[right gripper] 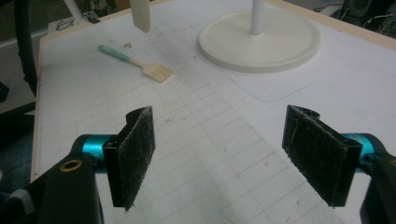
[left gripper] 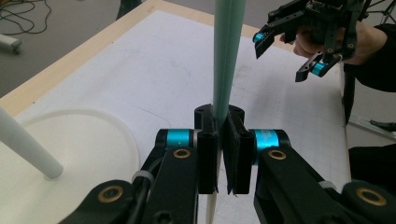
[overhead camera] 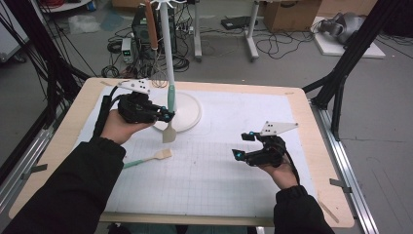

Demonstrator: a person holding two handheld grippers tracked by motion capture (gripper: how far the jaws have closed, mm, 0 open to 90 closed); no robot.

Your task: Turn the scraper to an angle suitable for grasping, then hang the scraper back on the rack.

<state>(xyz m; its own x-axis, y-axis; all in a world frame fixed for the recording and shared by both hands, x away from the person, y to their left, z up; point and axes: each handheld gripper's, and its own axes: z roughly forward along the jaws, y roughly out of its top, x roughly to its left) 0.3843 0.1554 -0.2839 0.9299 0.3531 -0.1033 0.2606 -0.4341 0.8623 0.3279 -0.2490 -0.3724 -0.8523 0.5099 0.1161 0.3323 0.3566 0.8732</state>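
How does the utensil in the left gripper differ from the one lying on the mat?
The held spatula hangs upright, blade down, clamped in the left gripper near the stand's base; the basting brush lies flat on the mat, untouched. The spatula ends in a smooth blade, the brush in bristles. Both have mint-green handles and cream heads.

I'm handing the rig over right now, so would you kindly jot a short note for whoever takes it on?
Left tool: shut on the green handle of a spatula, held upright with the blade down, near the stand.
Right tool: open, nothing held, above the mat.
Brush: lies flat on the mat, left of centre, untouched.
Done: spatula picked up.
Left: probably hang the spatula on the stand, then take up the brush; the right tool looks best placed for that.
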